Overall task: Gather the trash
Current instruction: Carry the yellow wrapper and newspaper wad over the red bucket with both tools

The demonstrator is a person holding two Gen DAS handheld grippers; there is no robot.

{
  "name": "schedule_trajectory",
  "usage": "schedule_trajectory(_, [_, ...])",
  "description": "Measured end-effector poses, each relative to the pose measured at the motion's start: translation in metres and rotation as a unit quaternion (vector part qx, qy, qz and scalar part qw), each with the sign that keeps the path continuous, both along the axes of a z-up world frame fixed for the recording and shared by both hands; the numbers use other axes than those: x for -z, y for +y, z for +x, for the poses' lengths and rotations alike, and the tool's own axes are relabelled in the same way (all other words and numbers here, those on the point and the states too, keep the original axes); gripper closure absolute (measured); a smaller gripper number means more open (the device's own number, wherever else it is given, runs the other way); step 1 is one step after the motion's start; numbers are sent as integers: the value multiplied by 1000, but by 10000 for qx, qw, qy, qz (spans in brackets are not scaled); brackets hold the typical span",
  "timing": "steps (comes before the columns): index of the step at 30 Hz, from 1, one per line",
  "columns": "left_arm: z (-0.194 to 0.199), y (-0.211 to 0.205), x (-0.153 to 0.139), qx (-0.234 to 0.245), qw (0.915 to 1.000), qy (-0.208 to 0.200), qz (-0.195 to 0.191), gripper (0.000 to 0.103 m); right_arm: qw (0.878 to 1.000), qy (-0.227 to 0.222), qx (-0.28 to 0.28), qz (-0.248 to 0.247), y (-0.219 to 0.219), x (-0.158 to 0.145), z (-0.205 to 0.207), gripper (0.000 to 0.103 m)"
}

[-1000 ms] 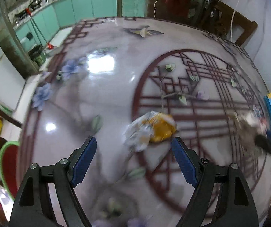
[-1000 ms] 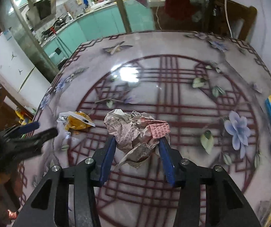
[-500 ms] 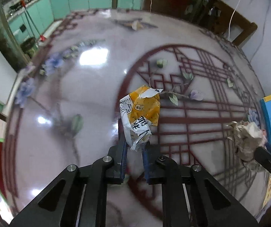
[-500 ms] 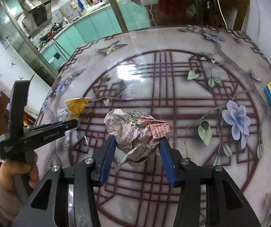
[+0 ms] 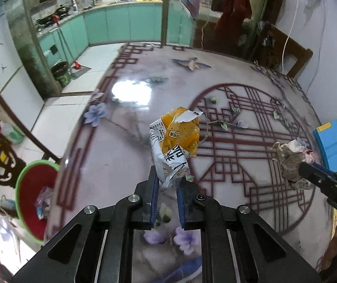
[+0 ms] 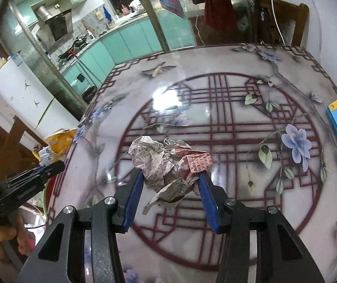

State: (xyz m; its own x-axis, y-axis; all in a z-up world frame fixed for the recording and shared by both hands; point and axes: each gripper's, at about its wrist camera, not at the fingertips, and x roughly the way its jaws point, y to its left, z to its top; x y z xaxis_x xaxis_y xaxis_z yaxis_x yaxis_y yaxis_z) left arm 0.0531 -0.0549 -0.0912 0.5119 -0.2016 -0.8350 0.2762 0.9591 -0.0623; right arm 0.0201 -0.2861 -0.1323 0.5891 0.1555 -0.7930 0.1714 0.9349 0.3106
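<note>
My left gripper (image 5: 167, 184) is shut on the lower end of a yellow and white snack wrapper (image 5: 175, 141), which stands up from the jaws above the glossy patterned table (image 5: 126, 151). My right gripper (image 6: 170, 179) is shut on a crumpled ball of printed newspaper (image 6: 168, 162), held clear above the table (image 6: 239, 122). In the left wrist view that paper ball (image 5: 291, 158) hangs at the right, with the right gripper's dark fingers behind it. The right wrist view shows the wrapper (image 6: 55, 143) at the far left edge, off the table's side.
A red bin with a green rim (image 5: 35, 195), trash inside, stands on the floor left of the table. A blue, yellow and green box (image 5: 333, 146) lies at the table's right edge. Wooden chairs (image 5: 284, 49) stand at the far side, teal kitchen cabinets beyond.
The left gripper closed on the wrapper and lifted it, swinging left toward the table edge and the bin. The right gripper rose a little with the newspaper ball still held.
</note>
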Motion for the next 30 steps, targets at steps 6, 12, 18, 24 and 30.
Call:
schedule_trajectory(6, [-13, 21, -7, -244, 9996, -104, -79, 90, 9993, -22, -371, -84, 32, -4, -6, 57])
schedule_trajectory(12, [-20, 33, -8, -376, 9992, -115, -118, 90, 9977, -27, -676, -87, 58, -5, -8, 57])
schedule_trajectory(18, [-22, 39, -8, -439, 9989, -134, -96, 90, 9960, -98, -883, -39, 74, -9, -7, 57])
schedule_trajectory(24, [-24, 40, -7, -449, 9989, -126, -104, 90, 9952, -139, -967, -54, 84, -12, -8, 57])
schedule_trajectory(30, [-23, 42, -1, -469, 9989, -22, -90, 90, 9948, -102, -1007, -68, 86, -11, -8, 57])
